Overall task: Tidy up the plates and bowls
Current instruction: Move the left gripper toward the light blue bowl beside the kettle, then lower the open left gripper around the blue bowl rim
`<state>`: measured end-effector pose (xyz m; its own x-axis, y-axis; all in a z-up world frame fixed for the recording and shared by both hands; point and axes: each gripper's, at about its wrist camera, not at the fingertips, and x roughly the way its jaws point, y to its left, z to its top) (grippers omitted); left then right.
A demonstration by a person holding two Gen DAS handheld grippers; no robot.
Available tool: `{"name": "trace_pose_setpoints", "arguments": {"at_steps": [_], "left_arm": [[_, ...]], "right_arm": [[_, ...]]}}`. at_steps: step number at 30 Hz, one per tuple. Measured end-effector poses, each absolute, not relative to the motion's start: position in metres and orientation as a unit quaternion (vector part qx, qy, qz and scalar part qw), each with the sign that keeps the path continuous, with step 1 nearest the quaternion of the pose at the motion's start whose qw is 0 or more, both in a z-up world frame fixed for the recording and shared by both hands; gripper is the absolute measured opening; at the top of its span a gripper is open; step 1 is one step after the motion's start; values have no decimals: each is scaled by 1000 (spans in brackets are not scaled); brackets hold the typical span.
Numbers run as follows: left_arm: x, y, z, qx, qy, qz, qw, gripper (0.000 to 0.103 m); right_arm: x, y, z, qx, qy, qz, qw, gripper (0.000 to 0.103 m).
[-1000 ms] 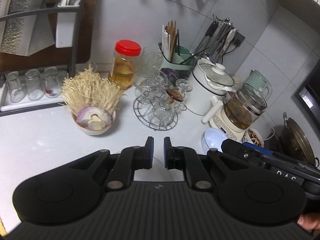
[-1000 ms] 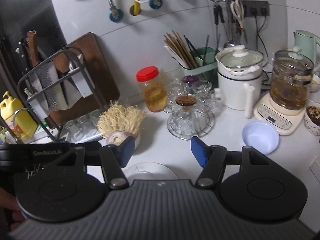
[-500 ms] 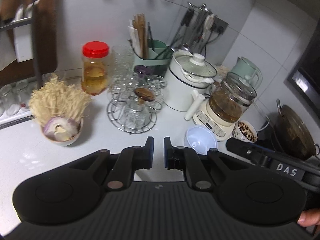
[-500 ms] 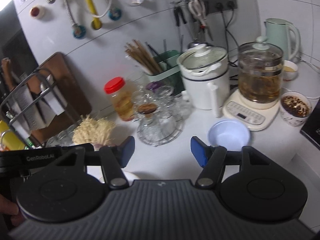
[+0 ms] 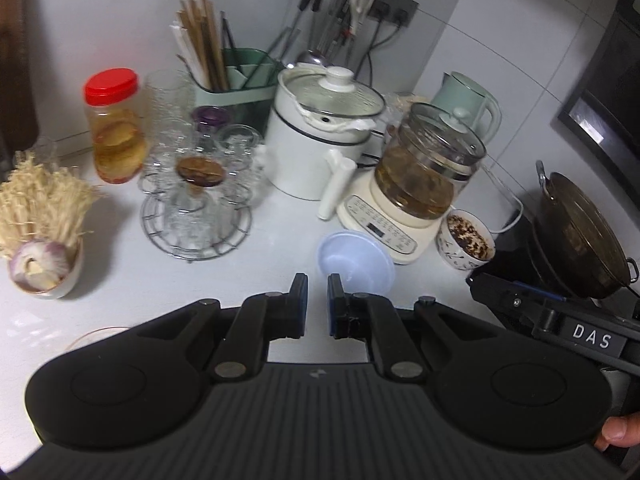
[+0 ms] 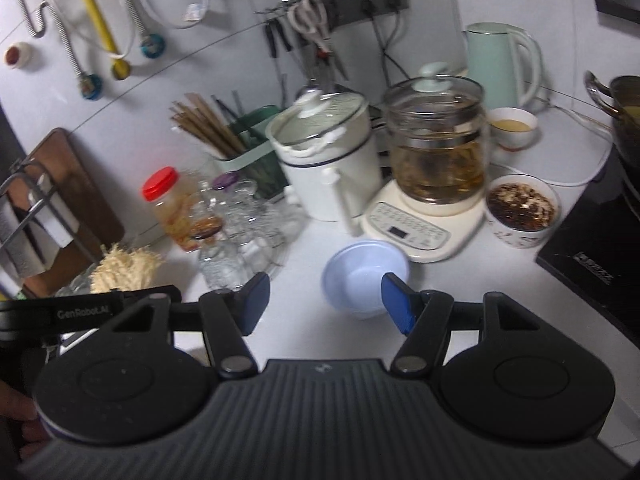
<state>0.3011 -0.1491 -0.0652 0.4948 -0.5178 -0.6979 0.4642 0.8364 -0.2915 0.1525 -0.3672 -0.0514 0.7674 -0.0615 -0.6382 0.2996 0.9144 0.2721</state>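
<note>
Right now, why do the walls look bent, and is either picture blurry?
Left wrist view: the fisheye lens bows the white tiled wall lines; the pale blue plastic bowl looks fairly sharp. Right wrist view: same bending, and softer overall, with the red-lidded clear jar and the glasses beside it smeared.

"DAS" on right hand-held gripper [image 5: 592, 338], seemingly "GenRobot.AI" on left hand-held gripper [image 6: 82, 313]

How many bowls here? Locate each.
4: blue bowl before the right tool; grain-filled bowl beside the brewer; small bowl by the kettle; onion bowl far left. Others may hide.
</note>
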Motion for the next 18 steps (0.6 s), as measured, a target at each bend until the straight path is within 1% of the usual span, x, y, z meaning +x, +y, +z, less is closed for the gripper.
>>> {"name": "trace_pose_setpoints", "arguments": {"at_steps": [6,7,9,16,18], "left_arm": [[306,-178,-71,-20,419,-290,860,10],[307,-181,-71,-18,419,-290,860,12],[311,-185,-74,-13,422,-288,860,20],[331,-204,-93,-4,440,-285,852,28],[338,-209,-101,-9,446,-285,849,34]], "right_arm": [[157,-398,-70,207,341,-118,909,65],[159,-402,-74,216,346,-119,905,65],[163,-409,-81,228,351,-119,901,65],[172,-436,-97,246,354,-136,892,65],[177,-443,-102,250,355,-138,890,65]]}}
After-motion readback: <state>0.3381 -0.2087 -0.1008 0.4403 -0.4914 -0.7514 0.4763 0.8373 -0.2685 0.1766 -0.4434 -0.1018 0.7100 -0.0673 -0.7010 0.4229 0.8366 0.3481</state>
